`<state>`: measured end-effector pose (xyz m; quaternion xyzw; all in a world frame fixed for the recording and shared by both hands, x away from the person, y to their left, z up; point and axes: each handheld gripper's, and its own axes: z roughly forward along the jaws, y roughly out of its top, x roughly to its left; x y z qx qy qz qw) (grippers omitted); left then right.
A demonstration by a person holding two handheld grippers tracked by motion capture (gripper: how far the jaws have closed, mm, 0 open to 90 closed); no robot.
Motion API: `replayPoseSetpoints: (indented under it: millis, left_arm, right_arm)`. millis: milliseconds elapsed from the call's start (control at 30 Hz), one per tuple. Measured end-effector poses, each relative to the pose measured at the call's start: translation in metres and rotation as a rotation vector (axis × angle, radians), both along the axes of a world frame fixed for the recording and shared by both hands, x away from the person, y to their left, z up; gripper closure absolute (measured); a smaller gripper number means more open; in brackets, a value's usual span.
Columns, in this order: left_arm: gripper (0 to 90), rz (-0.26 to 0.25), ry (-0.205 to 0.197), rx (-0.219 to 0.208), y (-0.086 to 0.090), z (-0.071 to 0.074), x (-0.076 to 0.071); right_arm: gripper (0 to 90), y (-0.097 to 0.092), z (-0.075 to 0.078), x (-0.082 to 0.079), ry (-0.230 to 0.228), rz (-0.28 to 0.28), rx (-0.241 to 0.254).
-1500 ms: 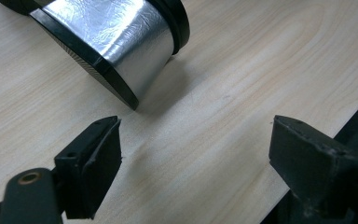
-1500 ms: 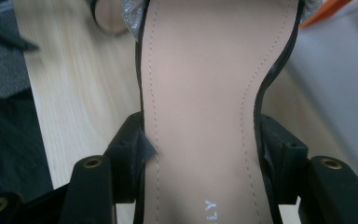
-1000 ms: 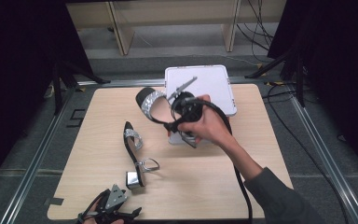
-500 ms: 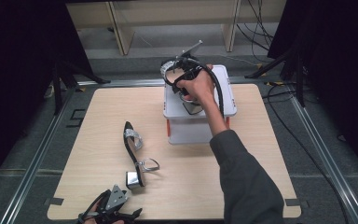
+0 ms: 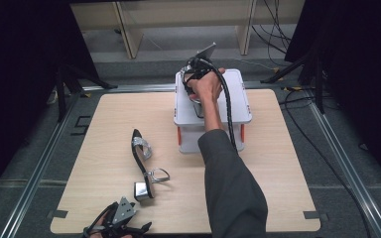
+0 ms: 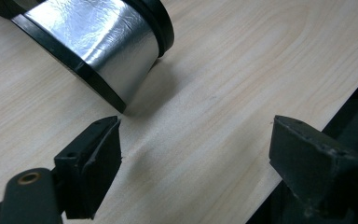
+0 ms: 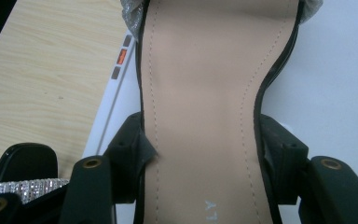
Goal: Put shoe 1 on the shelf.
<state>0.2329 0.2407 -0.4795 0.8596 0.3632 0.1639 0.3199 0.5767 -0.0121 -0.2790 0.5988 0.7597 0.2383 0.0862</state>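
Note:
A black sandal with silver straps and a silver block heel (image 5: 144, 158) lies on the wooden table (image 5: 278, 188) left of centre. Its matching sandal (image 7: 200, 93) shows its beige insole between the jaws of my right gripper (image 7: 205, 154), which is shut on the sole's edges. In the high view the right gripper (image 5: 198, 74) holds that sandal (image 5: 196, 106) over the lid of a white box (image 5: 238, 99); the hand hides most of it. My left gripper (image 5: 129, 220) rests at the table's near edge, open. The silver heel (image 6: 116, 51) lies just ahead of the left gripper (image 6: 200, 144).
The white box has orange latches (image 5: 179, 135) and stands at the table's far middle. A black piece with a rhinestone strip (image 7: 23, 186) shows at the lower left of the right gripper view. A metal frame (image 5: 39, 163) borders the table.
My right gripper carried its sandal from the table in front of the box up and away to over the box lid. The left gripper and the lying sandal stayed put.

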Motion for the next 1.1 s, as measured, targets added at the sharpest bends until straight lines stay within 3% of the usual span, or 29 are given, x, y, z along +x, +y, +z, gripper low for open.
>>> replayPoseSetpoints:
  millis: [33, 133, 233, 267, 333, 367, 400, 533, 667, 800, 967, 1033, 1100]
  left_arm:
    - [16.5, -0.001, 0.003, -0.005, 0.0, 0.0, 0.0]
    - [16.5, -0.003, -0.002, -0.002, -0.001, 0.0, 0.0]
    - [16.5, -0.005, 0.006, -0.002, -0.001, 0.0, -0.001]
    - [16.5, -0.006, 0.006, -0.001, -0.001, -0.001, -0.001]
    - [16.5, -0.007, 0.004, 0.001, -0.001, 0.0, 0.0]
    - [16.5, -0.006, 0.004, 0.0, -0.001, 0.0, 0.0]
    - [16.5, -0.006, 0.005, 0.0, -0.001, 0.0, 0.0]
    - [16.5, 0.011, 0.001, -0.019, -0.002, -0.001, 0.0]
    - [16.5, -0.002, 0.004, -0.004, 0.0, 0.0, -0.001]
    - [16.5, -0.006, 0.004, -0.004, 0.0, 0.0, 0.0]
    - [16.5, 0.017, -0.002, -0.013, 0.001, 0.0, 0.001]
    - [16.5, 0.016, 0.004, -0.008, 0.002, 0.001, 0.001]
    - [16.5, 0.029, -0.004, -0.008, 0.003, 0.0, 0.002]
  right_arm:
    - [42.4, 0.0, -0.002, 0.001, -0.009, 0.002, -0.002]
    - [42.1, 0.003, -0.007, 0.004, 0.02, -0.034, 0.012]
    - [40.1, 0.002, -0.009, 0.006, -0.007, -0.063, -0.01]
    - [36.7, 0.002, -0.01, 0.005, -0.014, -0.097, 0.021]
    - [29.1, -0.001, -0.014, 0.007, 0.002, -0.108, 0.075]
    - [28.3, -0.004, -0.014, 0.008, -0.04, -0.096, 0.114]
    - [26.9, -0.004, -0.012, 0.007, -0.038, -0.13, 0.141]
    - [22.9, -0.006, 0.004, 0.004, -0.064, -0.133, 0.191]
    - [24.0, -0.013, 0.02, 0.0, -0.08, -0.088, 0.255]
    - [24.0, -0.021, 0.034, -0.004, -0.118, -0.065, 0.254]
    - [24.3, -0.041, 0.046, -0.013, -0.164, 0.042, 0.266]
    - [24.6, -0.053, 0.048, -0.019, -0.195, 0.087, 0.247]
    - [25.3, -0.064, 0.052, -0.03, -0.215, 0.125, 0.262]
